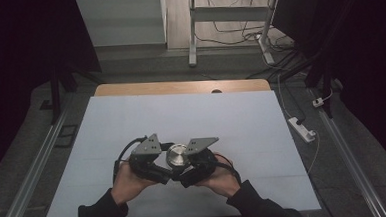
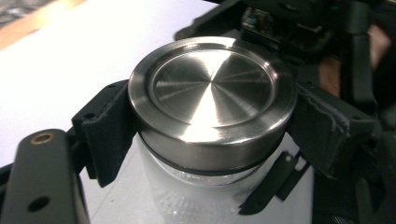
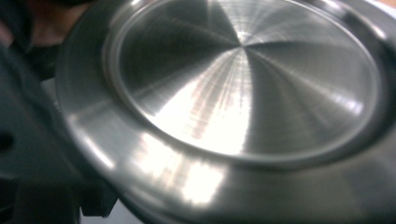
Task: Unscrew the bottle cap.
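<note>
Down near the front edge of the tabletop [image 1: 181, 114], both hands meet around a jar with a brushed steel lid [image 1: 176, 156]. The left hand [image 1: 127, 184] comes in from the lower left, the right hand [image 1: 220, 179] from the lower right, dark sleeves showing at both wrists, and each hand angles its tool inward so the two grey plates nearly touch above the jar.

The left tool [image 2: 210, 140] has its two black padded jaws set on opposite sides of the lid [image 2: 212, 100], pressing the rim from left and right; the jaws stand narrowed to the lid's width. Below the lid a dark sealing ring and the clear glass body [image 2: 187, 196] show.

The right tool [image 1: 199, 161] is closed down tight, and its own view looks across the lid [image 3: 243, 88] from very close; what its jaws pinch cannot be told.

A white sheet covers the tabletop, with a strip of bare wood [image 1: 180, 87] at the far edge. Beyond lie a grey floor, loose cables [image 1: 247, 35], a white desk frame [image 1: 193, 33] and a power strip [image 1: 302, 129] to the right.
</note>
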The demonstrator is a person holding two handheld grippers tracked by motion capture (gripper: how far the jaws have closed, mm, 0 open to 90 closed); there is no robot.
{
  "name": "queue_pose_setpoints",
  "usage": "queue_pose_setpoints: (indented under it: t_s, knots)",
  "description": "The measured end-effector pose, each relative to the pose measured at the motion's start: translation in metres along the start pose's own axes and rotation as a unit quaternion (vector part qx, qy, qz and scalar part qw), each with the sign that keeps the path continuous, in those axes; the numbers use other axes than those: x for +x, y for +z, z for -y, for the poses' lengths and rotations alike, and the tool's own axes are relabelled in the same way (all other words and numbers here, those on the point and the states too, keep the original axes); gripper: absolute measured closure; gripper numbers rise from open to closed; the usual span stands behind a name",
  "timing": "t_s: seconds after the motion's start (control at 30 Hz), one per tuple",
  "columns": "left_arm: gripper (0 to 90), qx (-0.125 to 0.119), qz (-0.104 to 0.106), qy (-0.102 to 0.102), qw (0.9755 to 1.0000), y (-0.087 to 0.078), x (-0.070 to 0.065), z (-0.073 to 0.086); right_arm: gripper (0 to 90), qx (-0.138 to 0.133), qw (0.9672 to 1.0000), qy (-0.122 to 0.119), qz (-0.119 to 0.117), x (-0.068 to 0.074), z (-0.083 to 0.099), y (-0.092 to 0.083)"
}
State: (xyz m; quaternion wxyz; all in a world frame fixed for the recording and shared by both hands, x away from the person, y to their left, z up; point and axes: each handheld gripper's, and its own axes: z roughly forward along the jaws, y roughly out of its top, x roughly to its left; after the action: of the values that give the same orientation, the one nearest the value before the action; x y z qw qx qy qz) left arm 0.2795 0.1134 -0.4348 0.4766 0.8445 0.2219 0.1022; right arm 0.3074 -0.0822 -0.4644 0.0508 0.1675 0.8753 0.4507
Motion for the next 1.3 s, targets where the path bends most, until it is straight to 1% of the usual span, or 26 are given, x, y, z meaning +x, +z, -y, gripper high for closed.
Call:
queue_pose_setpoints:
  t_s: [0.07,0.1,0.17,0.23,0.27,0.3,0.37,0.4,0.43,0.47,0.5,0.57,0.63,0.7,0.73,0.77,0.8,0.87,0.93,1.0,1.07,1.1,1.13,1.2,1.27,1.3]
  knots:
    - [18.8,0.000,-0.015,-0.009,0.9999,0.002,-0.001,0.000,14.0,-0.003,0.9999,0.011,0.012,-0.002,0.001,0.000]
    - [19.1,0.000,-0.013,-0.008,0.9999,0.004,0.000,0.000,14.0,-0.001,0.9997,0.013,0.019,-0.003,0.002,0.000]
    - [18.0,-0.005,0.004,-0.007,1.0000,0.003,0.004,0.000,14.0,0.000,0.9996,0.015,0.022,-0.004,0.003,0.001]
    - [9.4,-0.011,0.025,-0.010,0.9996,0.000,0.010,0.000,14.0,-0.001,0.9997,0.013,0.018,-0.005,0.004,0.001]
    - [7.4,-0.014,0.034,-0.008,0.9993,-0.003,0.013,0.000,14.0,-0.002,0.9998,0.010,0.015,-0.004,0.003,0.001]
    - [6.3,-0.022,0.046,0.000,0.9987,-0.007,0.017,0.001,14.0,-0.003,0.9999,0.006,0.012,-0.004,0.003,0.001]
    - [5.8,-0.022,0.062,0.011,0.9978,-0.011,0.022,0.003,14.0,-0.005,1.0000,-0.003,-0.003,-0.003,0.002,0.000]
    - [6.6,-0.021,0.079,0.027,0.9963,-0.014,0.025,0.005,14.0,-0.006,0.9999,-0.006,-0.010,-0.002,0.001,0.000]
    - [8.2,-0.019,0.087,0.038,0.9953,-0.016,0.026,0.006,14.0,-0.005,0.9997,-0.014,-0.022,0.000,0.001,-0.001]
    - [9.7,-0.018,0.094,0.044,0.9945,-0.016,0.027,0.007,14.0,-0.005,0.9994,-0.017,-0.030,0.002,0.000,0.000]
    - [10.0,-0.016,0.111,0.052,0.9923,-0.017,0.028,0.009,14.0,-0.004,0.9990,-0.023,-0.037,0.003,0.000,0.000]
    - [12.2,-0.016,0.131,0.067,0.9889,-0.018,0.027,0.010,14.0,0.000,0.9980,-0.034,-0.053,0.009,-0.001,0.002]
    - [14.9,-0.012,0.145,0.077,0.9863,-0.017,0.025,0.010,14.0,0.002,0.9972,-0.041,-0.062,0.012,-0.001,0.004]
    - [17.8,-0.008,0.151,0.088,0.9846,-0.016,0.023,0.010,14.0,0.007,0.9969,-0.042,-0.066,0.016,-0.001,0.005]
    - [18.4,-0.007,0.147,0.091,0.9849,-0.015,0.022,0.010,14.0,0.009,0.9969,-0.042,-0.066,0.017,-0.001,0.005]
    - [18.4,-0.008,0.143,0.093,0.9853,-0.015,0.021,0.011,14.0,0.011,0.9965,-0.050,-0.066,0.016,-0.001,0.005]
    - [18.5,-0.008,0.137,0.092,0.9863,-0.014,0.020,0.010,14.0,0.010,0.9969,-0.043,-0.065,0.017,-0.001,0.005]
    - [18.6,-0.011,0.125,0.082,0.9888,-0.013,0.018,0.010,14.0,0.008,0.9974,-0.040,-0.060,0.015,-0.001,0.004]
    - [18.7,-0.017,0.103,0.061,0.9927,-0.010,0.016,0.009,14.0,0.005,0.9981,-0.036,-0.051,0.012,-0.001,0.004]
    - [18.8,-0.018,0.079,0.045,0.9957,-0.007,0.012,0.008,14.0,0.006,0.9987,-0.031,-0.039,0.009,-0.001,0.003]
    - [18.8,-0.018,0.054,0.034,0.9978,-0.003,0.007,0.006,14.0,0.007,0.9993,-0.024,-0.029,0.007,0.000,0.003]
    - [18.8,-0.016,0.035,0.031,0.9988,-0.001,0.003,0.005,14.0,0.007,0.9994,-0.021,-0.025,0.007,0.000,0.003]
    - [18.8,-0.010,0.003,0.031,0.9995,0.002,-0.003,0.004,14.0,0.008,0.9997,-0.015,-0.020,0.006,0.000,0.004]
    - [18.7,-0.006,-0.028,0.023,0.9993,0.004,-0.010,0.001,14.0,0.005,0.9999,-0.004,-0.014,0.003,0.001,0.004]
    - [18.6,-0.007,-0.030,0.020,0.9993,0.003,-0.011,0.000,14.0,0.005,0.9999,-0.002,-0.011,0.002,0.001,0.003]
    - [18.5,-0.011,-0.021,0.025,0.9994,0.001,-0.009,0.000,14.0,0.003,0.9999,-0.004,-0.012,0.002,0.001,0.003]
